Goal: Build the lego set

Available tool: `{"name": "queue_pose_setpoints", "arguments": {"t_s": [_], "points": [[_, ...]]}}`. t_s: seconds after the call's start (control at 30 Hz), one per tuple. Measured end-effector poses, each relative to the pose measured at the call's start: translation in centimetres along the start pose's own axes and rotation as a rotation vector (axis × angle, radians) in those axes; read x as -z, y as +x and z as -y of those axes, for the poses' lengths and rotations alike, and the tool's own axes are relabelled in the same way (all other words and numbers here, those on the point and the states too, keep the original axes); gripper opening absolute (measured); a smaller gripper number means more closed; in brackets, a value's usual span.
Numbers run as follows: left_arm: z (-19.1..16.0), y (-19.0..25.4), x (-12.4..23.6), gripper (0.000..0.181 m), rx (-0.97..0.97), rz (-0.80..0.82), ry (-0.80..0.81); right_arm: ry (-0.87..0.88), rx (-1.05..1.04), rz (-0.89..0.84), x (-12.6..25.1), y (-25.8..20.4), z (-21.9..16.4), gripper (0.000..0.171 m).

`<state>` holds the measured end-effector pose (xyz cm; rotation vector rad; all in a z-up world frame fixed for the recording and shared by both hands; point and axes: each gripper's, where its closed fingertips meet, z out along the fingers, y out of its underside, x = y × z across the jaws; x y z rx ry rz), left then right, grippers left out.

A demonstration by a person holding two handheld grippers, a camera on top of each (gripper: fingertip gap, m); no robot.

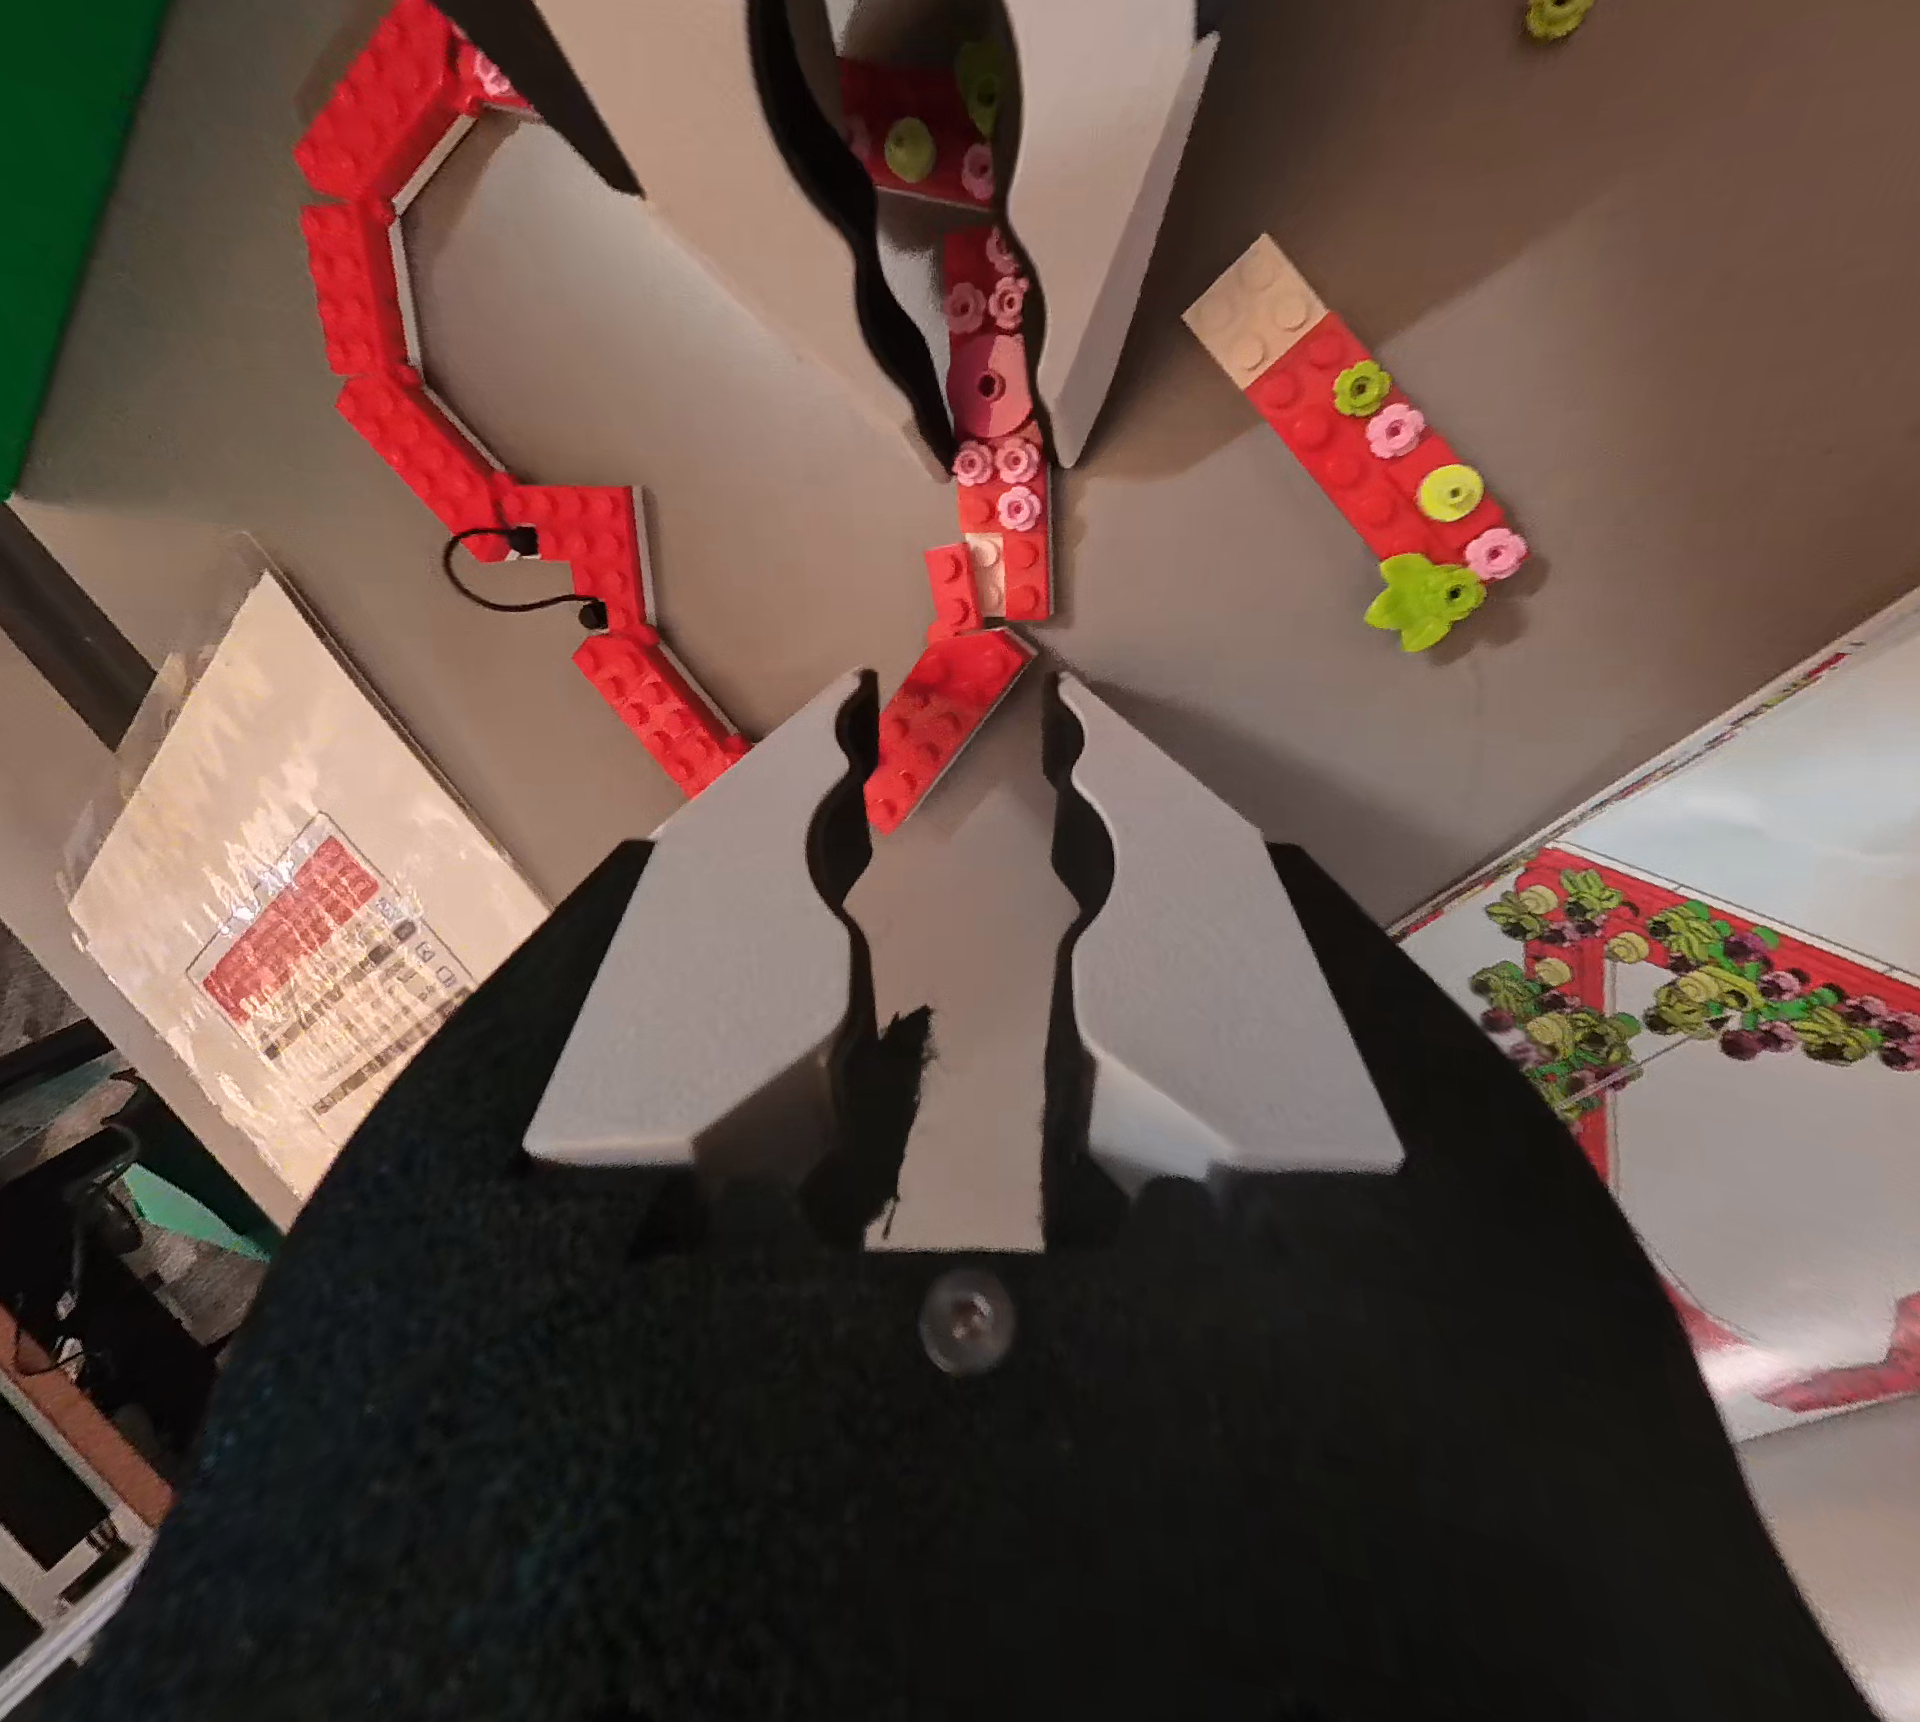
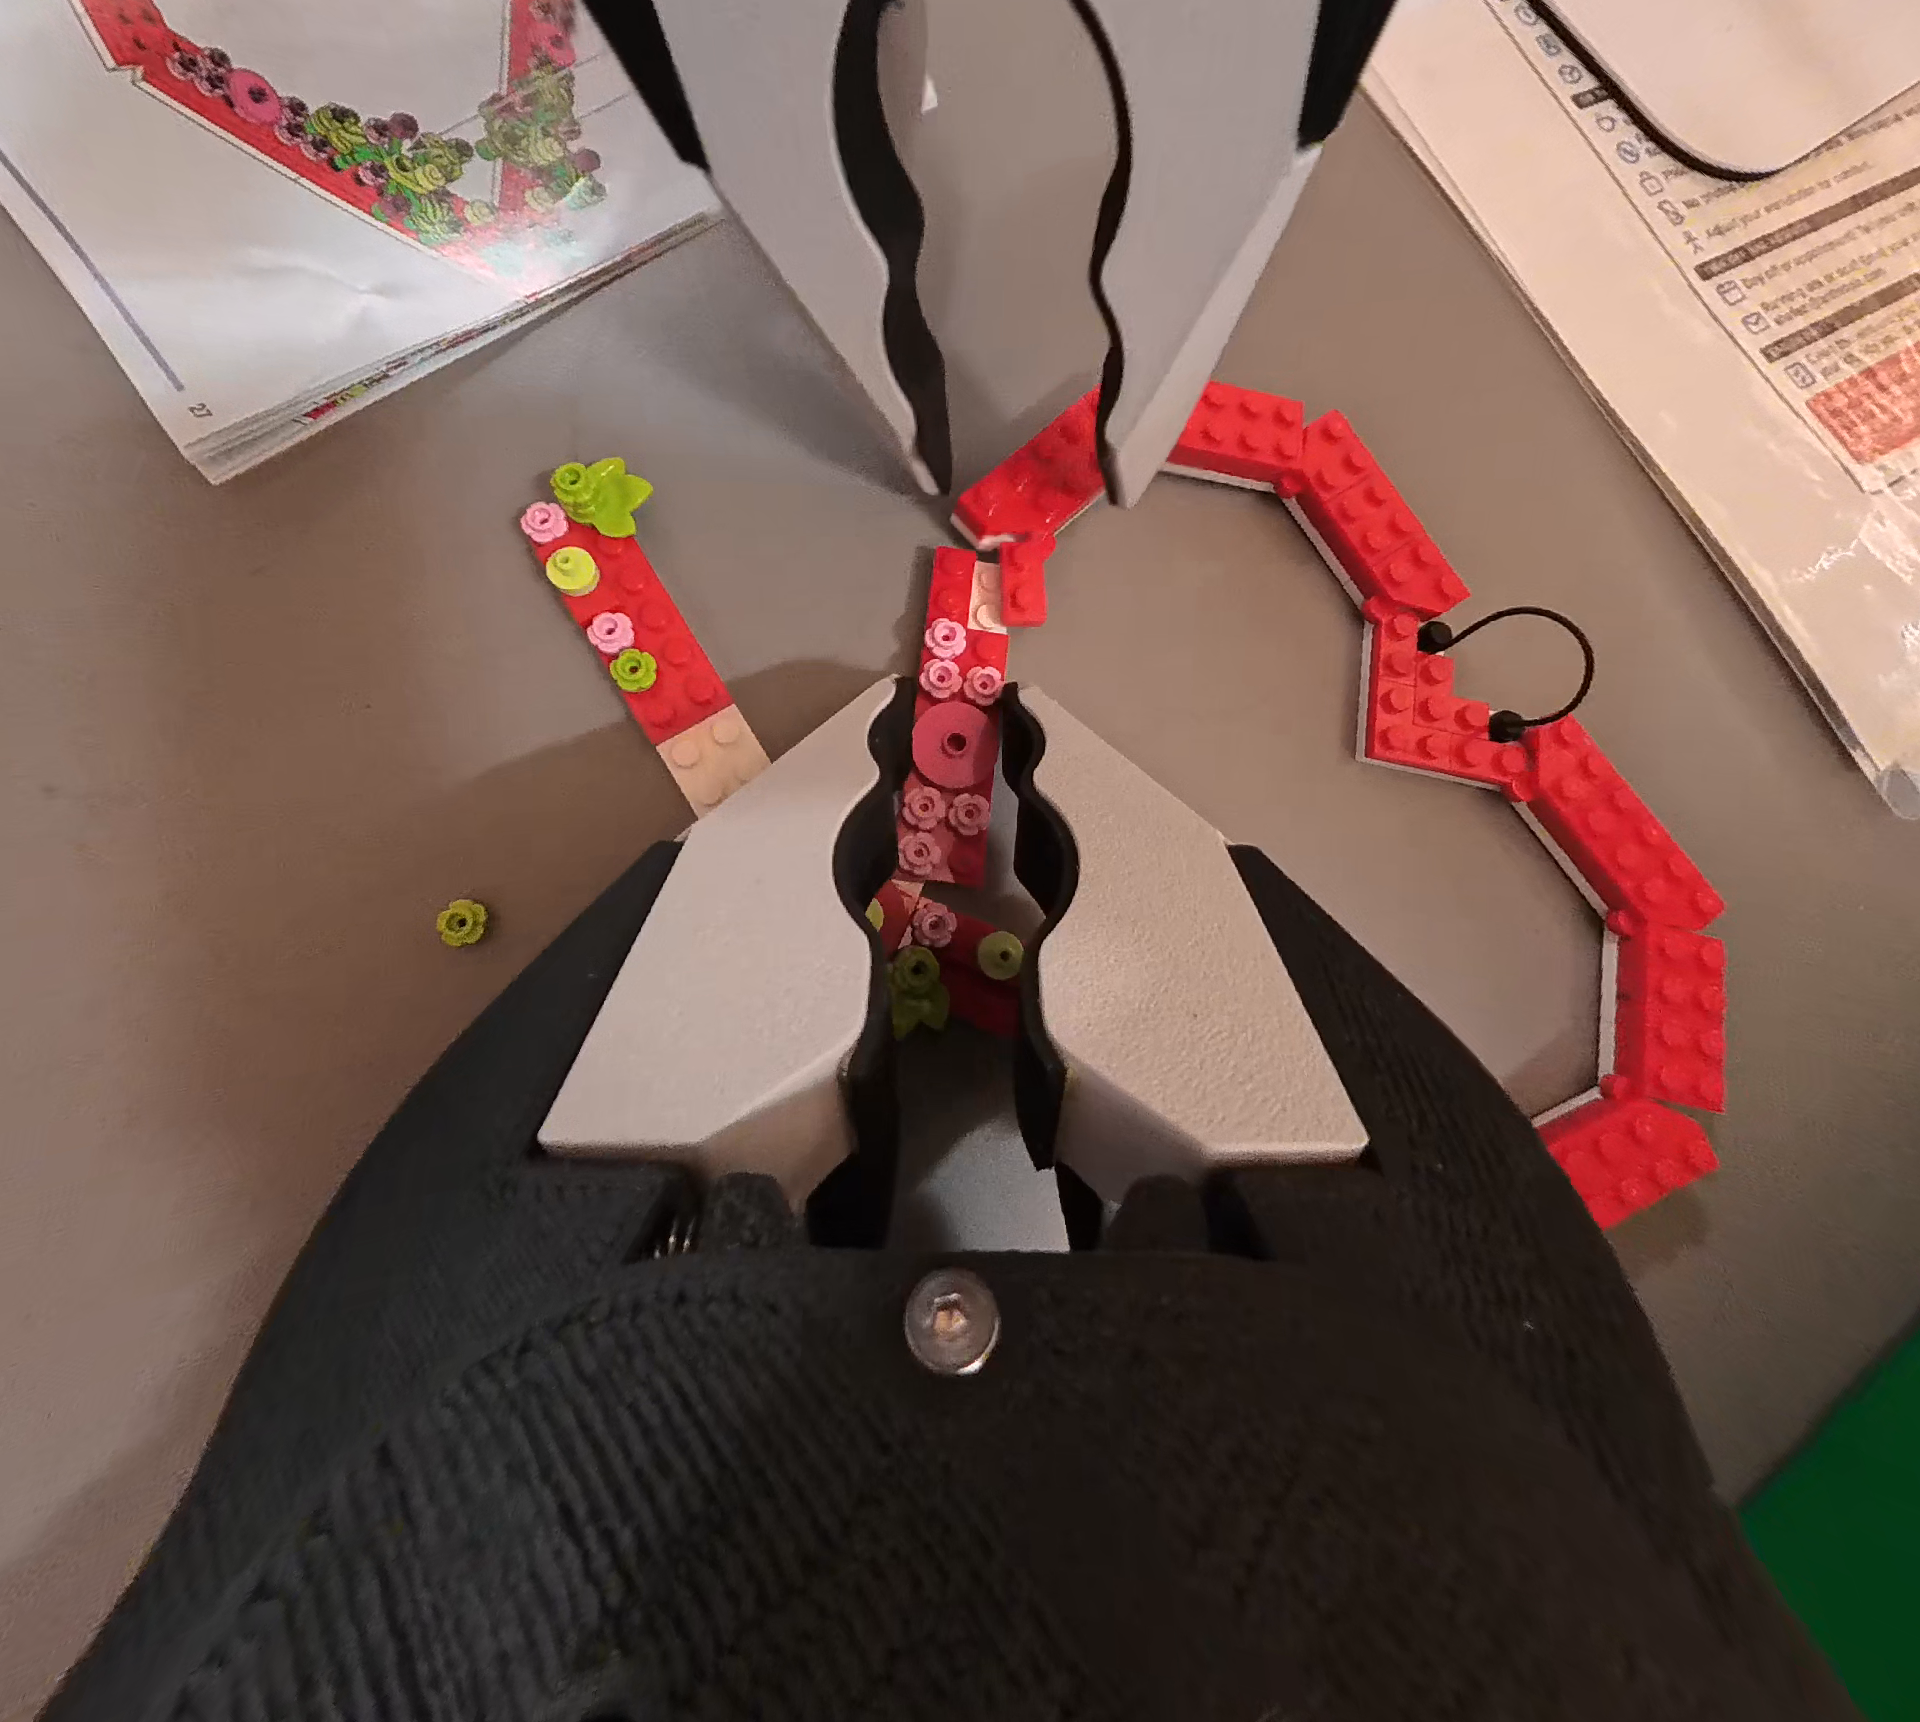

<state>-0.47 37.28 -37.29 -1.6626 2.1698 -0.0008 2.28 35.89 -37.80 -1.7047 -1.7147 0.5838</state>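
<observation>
A grey table (image 2: 260, 1101) bore a red brick chain (image 2: 1621, 851), two flowered strips (image 2: 644, 633) (image 2: 961, 706), a loose green flower (image 2: 461, 923), a booklet (image 2: 312, 145), and bagged papers (image 2: 1704, 301).

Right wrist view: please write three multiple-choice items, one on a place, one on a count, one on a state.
1. Where is the loose lime flower? A in a bowl; B alone on the table; C stacked on a blue brick.
2. How many pink flowers sit on the free strip? A two; B four; C none.
3. The right gripper is: A wide open and empty; B shut on the flowered strip; C out of view.
Key: B, bare tabletop surrounds it; A, two pink blooms show; B, its jaws clamp the strip's edges.
</observation>
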Motion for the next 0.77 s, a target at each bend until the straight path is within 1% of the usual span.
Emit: {"name": "queue_pose_setpoints", "arguments": {"t_s": [0.03, 0.2, 0.37, 0.77], "points": [[-0.1, -0.1, 0.0, 0.027, 0.001, -0.005, -0.003, -0.001, 0.005, 0.000, 0.0, 0.0, 0.0, 0.014], [-0.9, -0.3, -0.4, 0.020, -0.025, -0.039, -0.048, -0.012, 0.015, -0.041, 0.0, 0.4, 0.0, 0.014], [-1.4, -0.8, -0.3, 0.019, -0.051, -0.047, -0.071, -0.024, 0.022, -0.046, -0.1, 0.7, 0.1, 0.014], [-2.1, -1.4, 0.1, 0.018, -0.075, -0.045, -0.091, -0.030, 0.150, 0.015, -0.5, 1.9, 0.9, 0.014]]}}
